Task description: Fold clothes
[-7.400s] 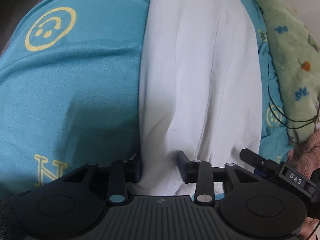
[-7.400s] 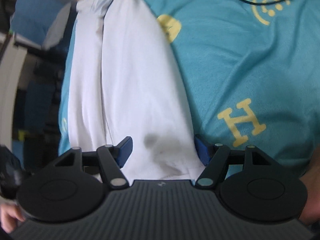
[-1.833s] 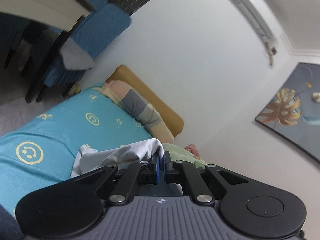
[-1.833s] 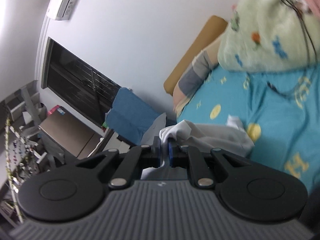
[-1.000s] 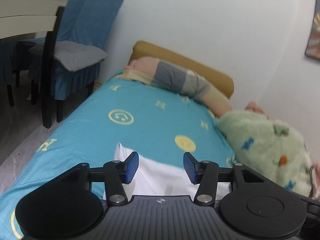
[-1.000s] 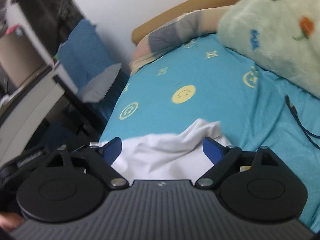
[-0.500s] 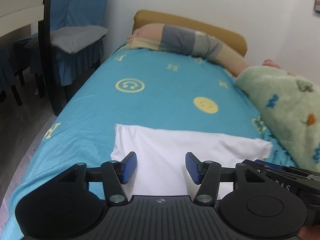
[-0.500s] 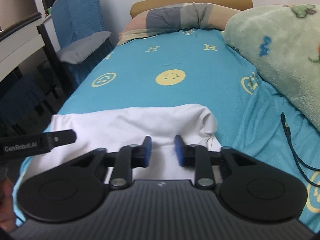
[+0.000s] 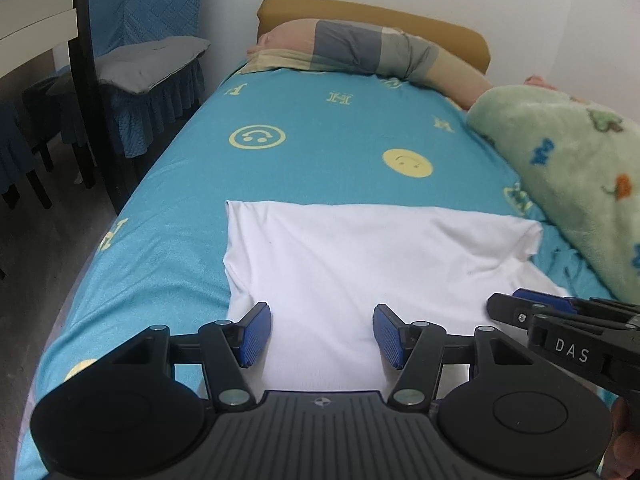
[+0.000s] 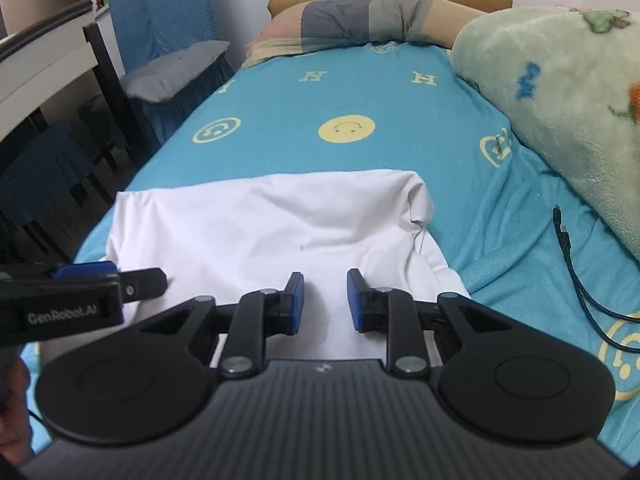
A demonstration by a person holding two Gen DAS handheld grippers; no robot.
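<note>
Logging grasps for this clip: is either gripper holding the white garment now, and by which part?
Neither. The left gripper and right gripper are open above the white garment, gripping nothing.
</note>
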